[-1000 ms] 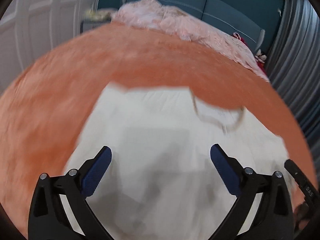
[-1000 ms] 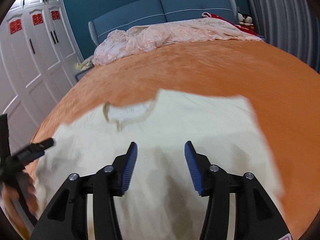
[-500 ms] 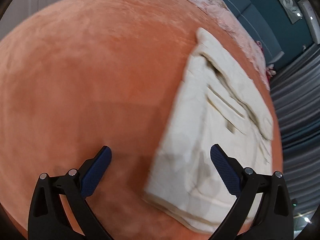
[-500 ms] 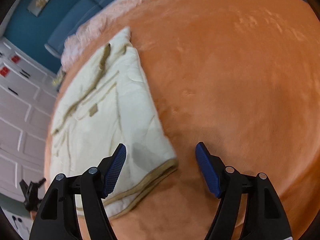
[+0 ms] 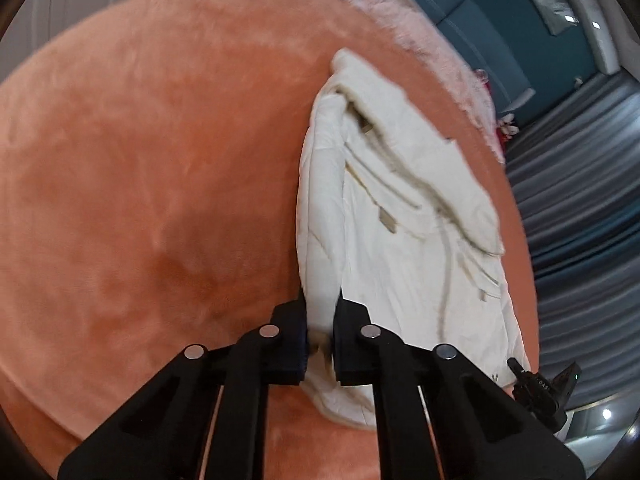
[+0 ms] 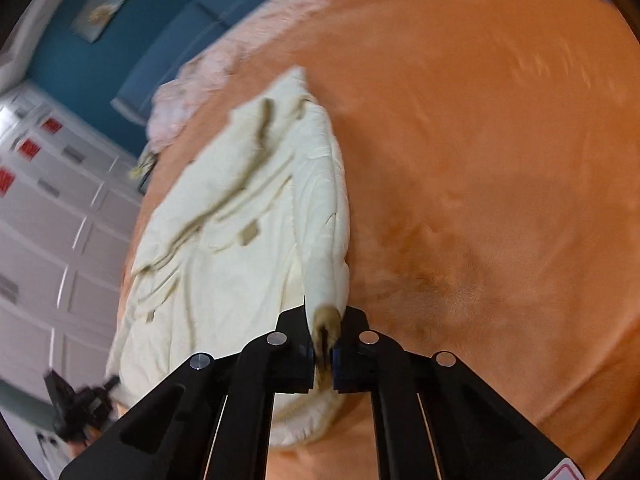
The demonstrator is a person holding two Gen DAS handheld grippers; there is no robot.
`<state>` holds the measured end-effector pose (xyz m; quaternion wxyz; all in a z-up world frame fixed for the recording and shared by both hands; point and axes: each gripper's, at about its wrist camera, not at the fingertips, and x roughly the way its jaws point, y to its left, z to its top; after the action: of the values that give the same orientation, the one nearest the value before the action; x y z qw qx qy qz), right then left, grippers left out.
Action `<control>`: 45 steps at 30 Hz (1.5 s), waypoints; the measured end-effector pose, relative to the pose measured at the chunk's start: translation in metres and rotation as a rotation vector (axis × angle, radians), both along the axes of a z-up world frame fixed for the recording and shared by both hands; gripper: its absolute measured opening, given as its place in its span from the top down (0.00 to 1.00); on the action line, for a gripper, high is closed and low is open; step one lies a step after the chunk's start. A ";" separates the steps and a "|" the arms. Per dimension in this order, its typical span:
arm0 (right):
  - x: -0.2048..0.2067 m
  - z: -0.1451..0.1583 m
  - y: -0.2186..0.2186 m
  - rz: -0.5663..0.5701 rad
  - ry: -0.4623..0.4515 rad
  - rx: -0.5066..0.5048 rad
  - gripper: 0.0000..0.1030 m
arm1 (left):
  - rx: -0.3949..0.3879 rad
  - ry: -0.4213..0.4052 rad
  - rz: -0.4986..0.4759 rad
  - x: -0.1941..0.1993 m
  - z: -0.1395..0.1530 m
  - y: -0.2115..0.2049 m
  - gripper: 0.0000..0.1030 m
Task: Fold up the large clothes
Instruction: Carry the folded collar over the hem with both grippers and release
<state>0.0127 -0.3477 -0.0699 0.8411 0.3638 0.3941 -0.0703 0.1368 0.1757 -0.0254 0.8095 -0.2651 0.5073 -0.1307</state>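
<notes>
A large cream garment (image 5: 404, 216) with tan trim lies partly folded on the orange bedspread (image 5: 140, 200); it also shows in the right wrist view (image 6: 240, 248). My left gripper (image 5: 320, 320) is shut on the garment's left near corner. My right gripper (image 6: 325, 344) is shut on its right near corner, where tan hem bunches between the pads. The cloth rises in a ridge from each grip.
A pink lace quilt (image 5: 404, 28) lies at the bed's head below a blue headboard (image 6: 168, 60). White wardrobe doors (image 6: 48, 216) stand on the left, grey curtains (image 5: 580, 184) on the right. Bare orange bedspread (image 6: 500, 160) lies on both sides of the garment.
Both grippers were open over the garment, then swung out to its near corners. They have now shut on the corners and pulled the cloth up into ridges.
</notes>
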 end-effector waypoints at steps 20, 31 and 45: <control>-0.176 0.127 0.048 0.309 -0.053 -0.144 0.95 | 0.093 -0.079 -0.197 -0.165 0.118 0.050 0.94; -0.047 0.155 0.025 0.090 -0.268 -0.235 0.95 | 0.172 -0.289 -0.008 -0.052 0.146 0.021 0.93; 0.045 0.094 -0.003 0.010 -0.285 -0.105 0.71 | 0.260 -0.144 0.097 0.073 0.051 -0.008 0.77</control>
<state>0.0573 -0.3510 0.0242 0.9068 0.3236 0.2681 -0.0341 0.2102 0.1674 0.0251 0.8766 -0.1723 0.4471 -0.0435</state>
